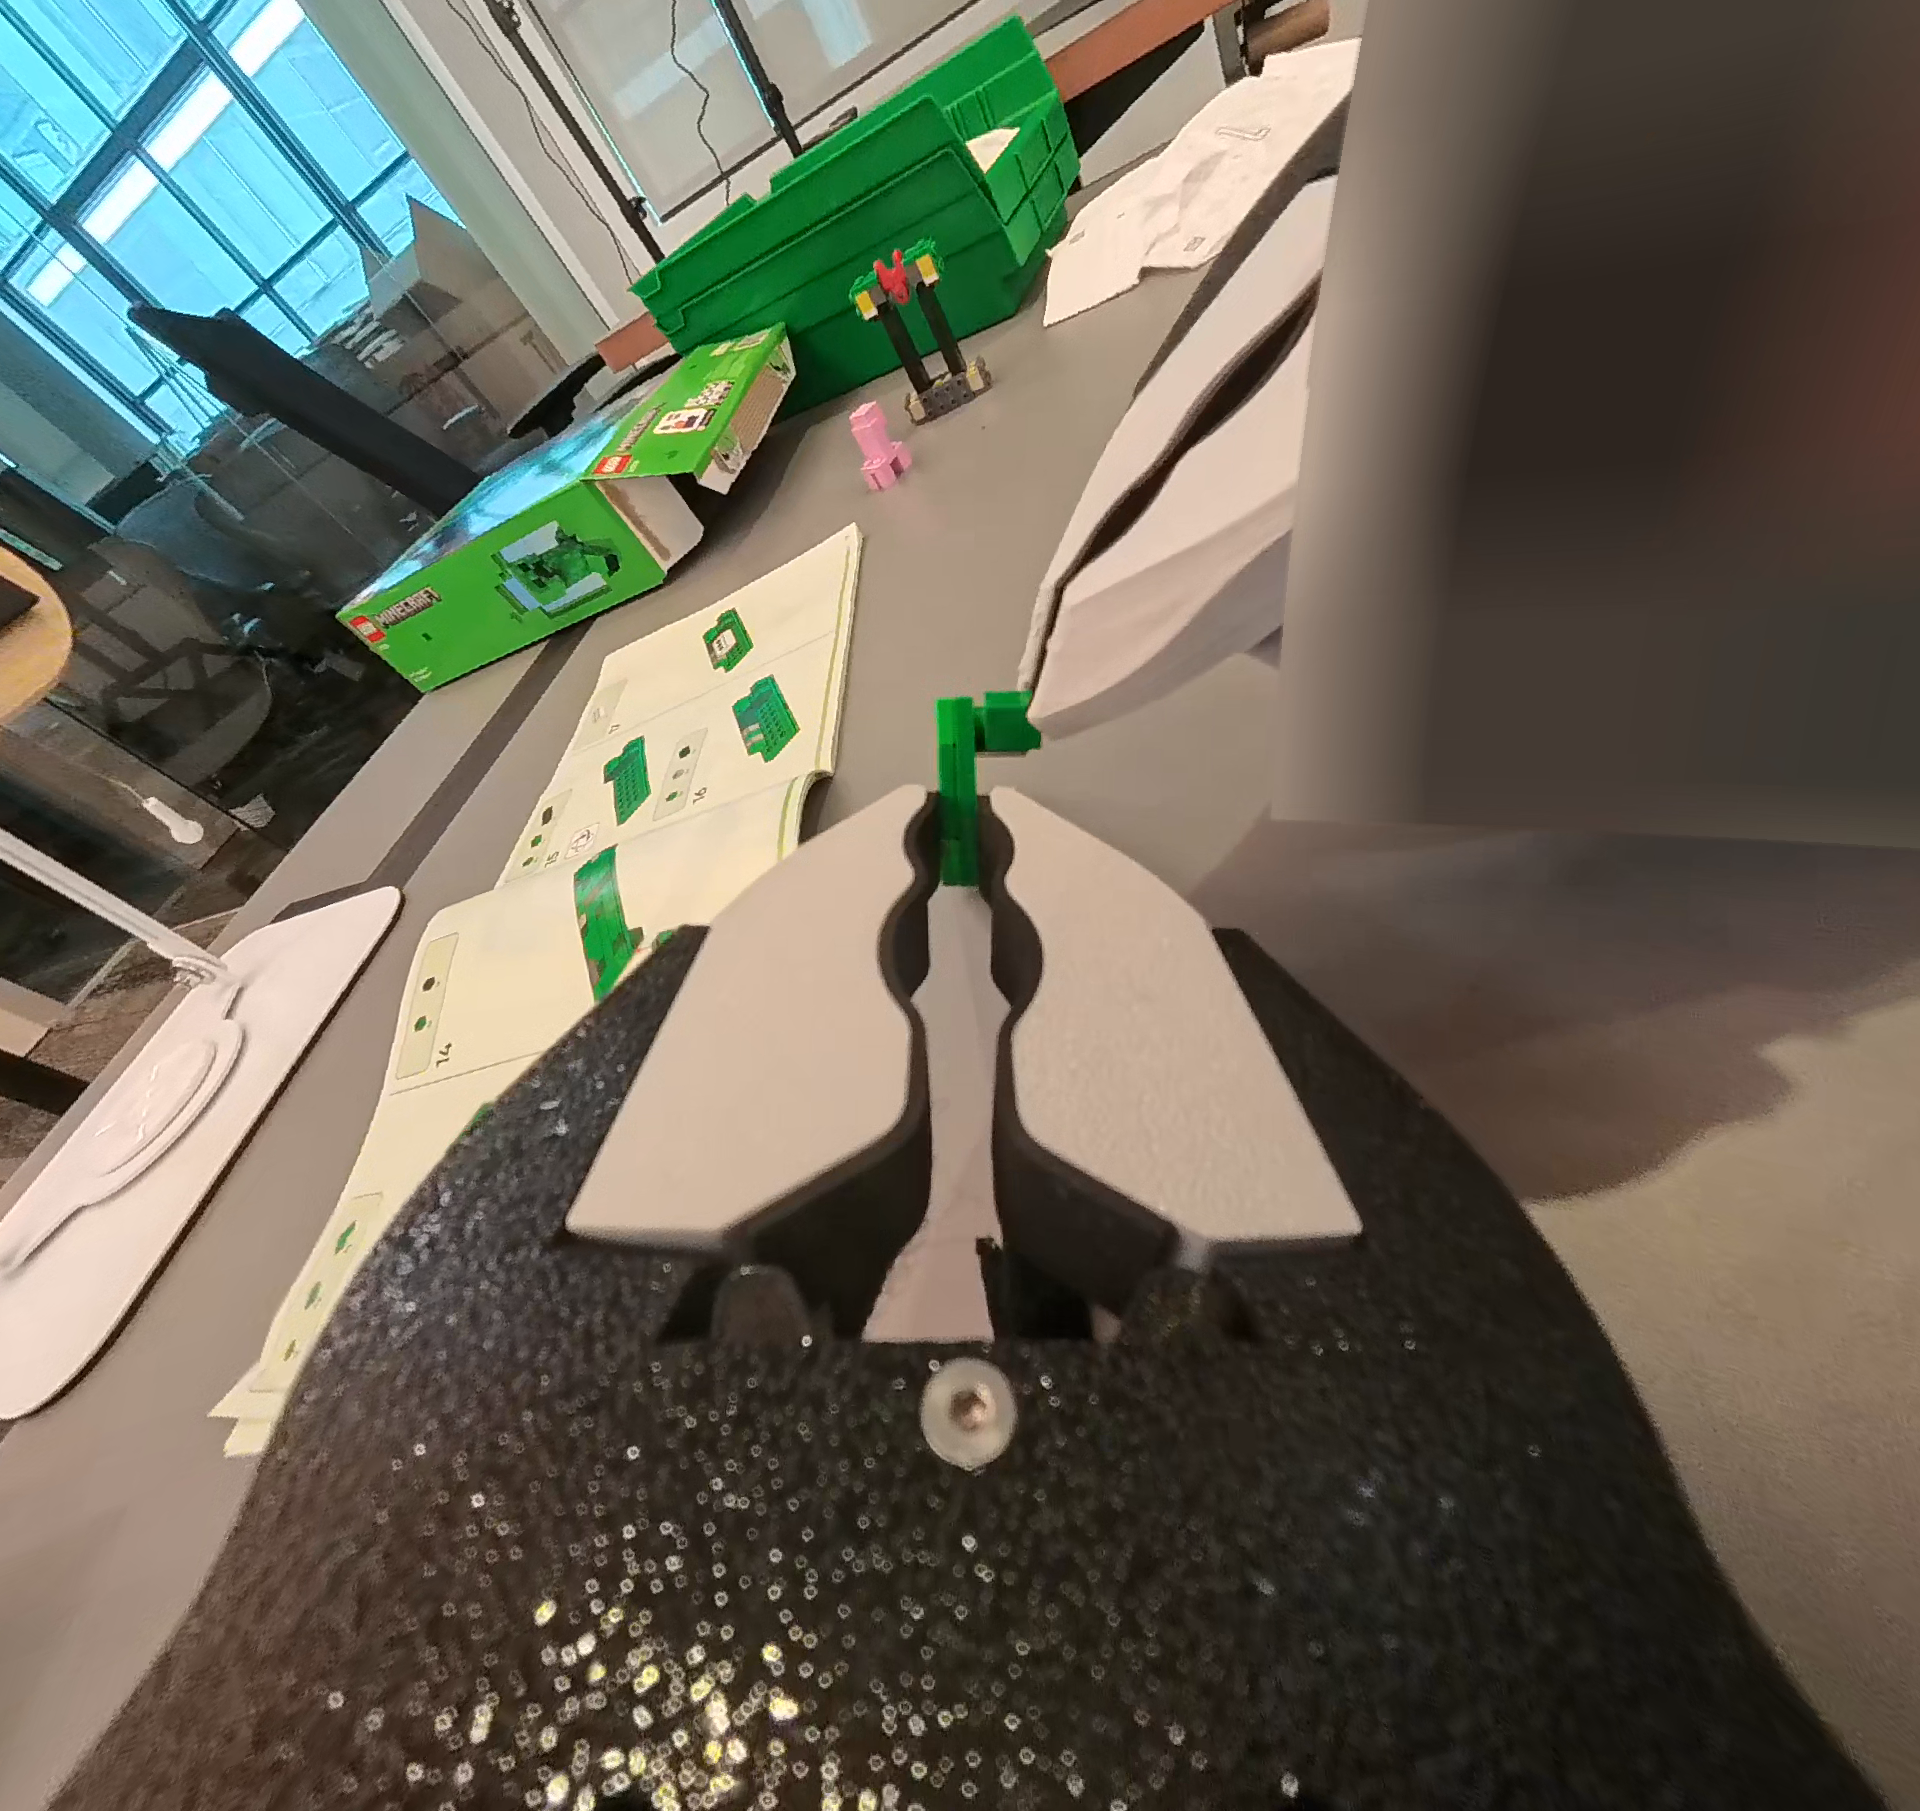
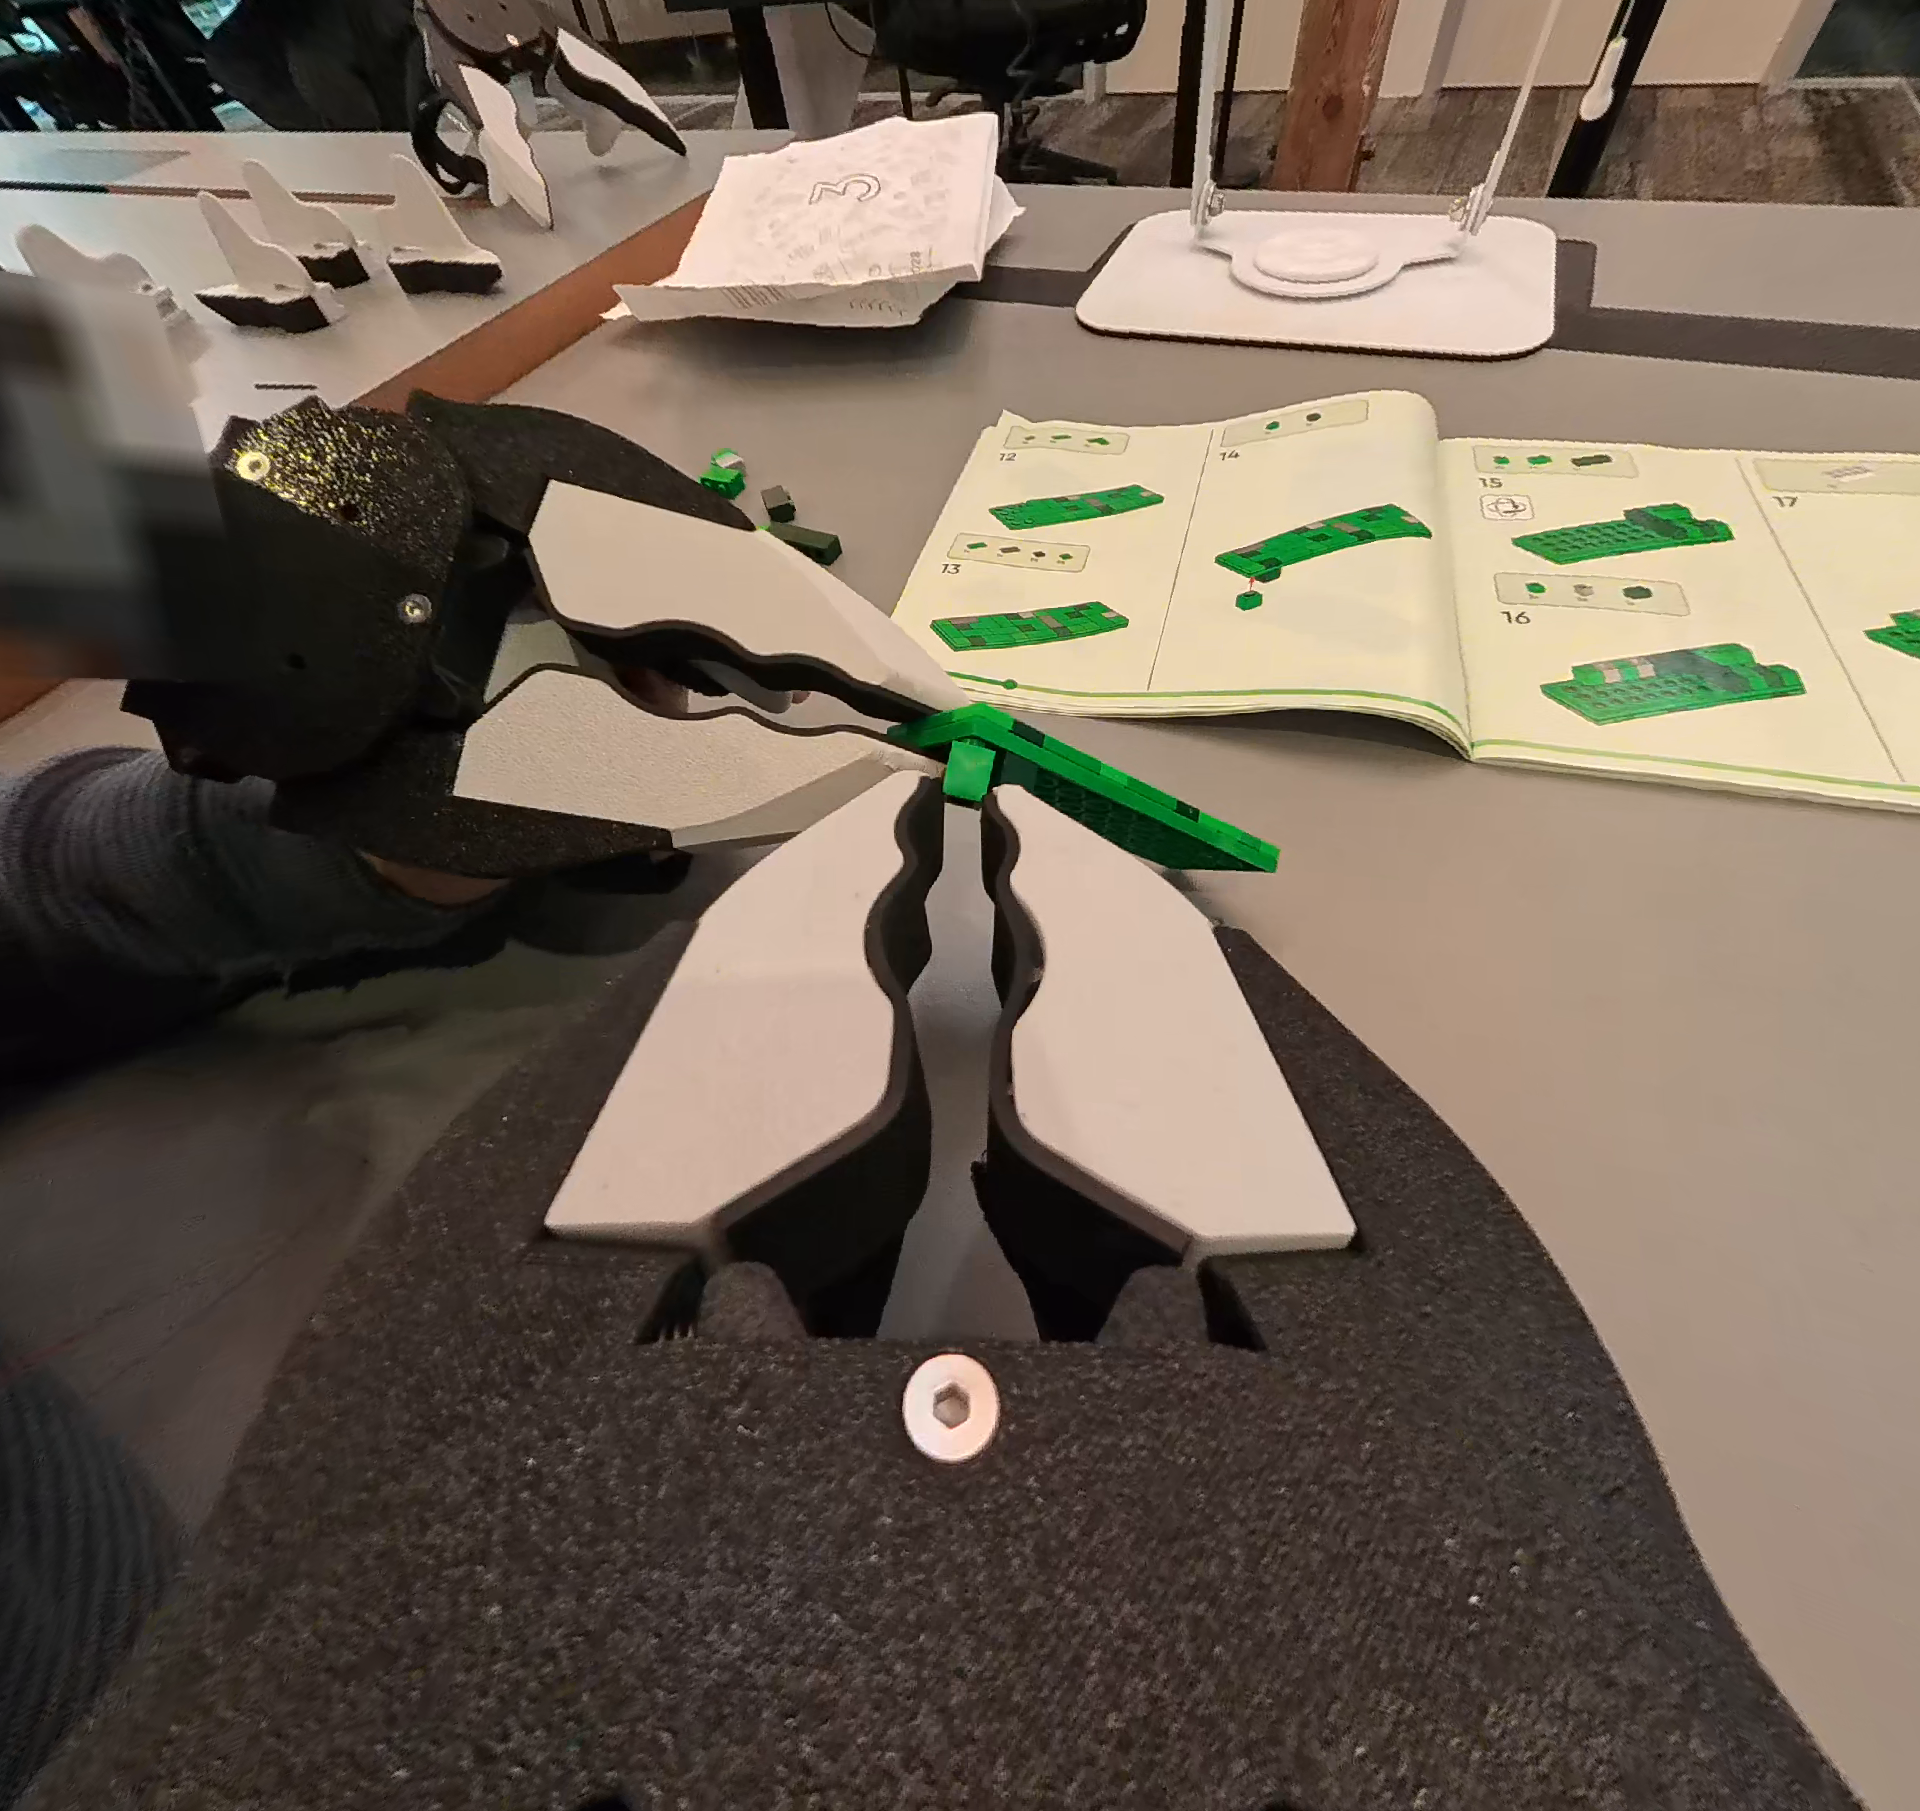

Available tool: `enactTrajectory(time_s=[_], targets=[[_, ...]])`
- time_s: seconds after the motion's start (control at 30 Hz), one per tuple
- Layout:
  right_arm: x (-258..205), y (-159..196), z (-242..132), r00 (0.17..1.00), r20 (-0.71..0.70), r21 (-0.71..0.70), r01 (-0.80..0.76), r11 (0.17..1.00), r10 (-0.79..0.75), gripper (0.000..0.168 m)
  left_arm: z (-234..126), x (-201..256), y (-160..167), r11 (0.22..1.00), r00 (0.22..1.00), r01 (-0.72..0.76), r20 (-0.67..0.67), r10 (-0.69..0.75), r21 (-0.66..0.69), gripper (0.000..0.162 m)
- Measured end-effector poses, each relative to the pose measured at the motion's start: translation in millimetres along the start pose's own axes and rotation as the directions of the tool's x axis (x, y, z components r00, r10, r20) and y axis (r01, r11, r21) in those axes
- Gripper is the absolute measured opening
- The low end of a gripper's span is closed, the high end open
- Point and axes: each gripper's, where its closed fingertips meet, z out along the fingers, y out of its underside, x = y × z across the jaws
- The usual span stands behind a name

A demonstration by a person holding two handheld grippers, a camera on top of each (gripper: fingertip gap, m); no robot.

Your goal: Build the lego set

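My left gripper [image 1: 958,805] is shut on a flat green Lego plate assembly [image 1: 954,774], seen edge-on and held above the table. In the right wrist view it [image 2: 914,735] comes in from the left, holding the plate assembly [image 2: 1122,795] by one end, tilted. My right gripper [image 2: 961,793] is shut on a small green brick [image 2: 968,766] that touches the plate's held end from below. In the left wrist view the right gripper [image 1: 1039,714] comes in from the right, holding the brick [image 1: 1010,722] against the plate's far end.
An open instruction booklet [image 2: 1351,577] lies on the grey table [image 2: 1558,982]. Loose bricks [image 2: 774,504] lie behind the left gripper. Farther off are a green set box [image 1: 520,566], green bins [image 1: 883,203], a pink figure [image 1: 878,452], a small black-post build [image 1: 925,338], a white lamp base [image 2: 1320,286] and a paper bag [image 2: 831,234]. Only a small space, under 4 cm, lies between the two pairs of fingers.
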Motion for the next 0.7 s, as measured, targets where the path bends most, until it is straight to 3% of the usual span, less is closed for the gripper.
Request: enactTrajectory(time_s=[0.2, 0.43, 0.7], targets=[[-2.0, 0.1, -1.2, 0.999, 0.038, -0.013, -0.03, 0.999, 0.031, 0.007, -2.0, 0.7, -1.8, 0.999, 0.999, -0.041, -0.007, 0.041, 0.021, 0.006], [-4.0, -2.0, -3.2, 0.977, 0.122, -0.01, -0.174, 0.985, 0.174, 0.007, -3.4, -0.5, -4.8, 0.993, 0.993, -0.114, 0.033, 0.114, 0.027, 0.006], [-2.2, 2.5, -0.7, 0.994, 0.073, -0.026, -0.083, 0.996, 0.084, 0.007, -0.6, 0.4, 0.4, 0.991, 0.99, -0.135, 0.032, 0.136, -0.013, 0.006]])
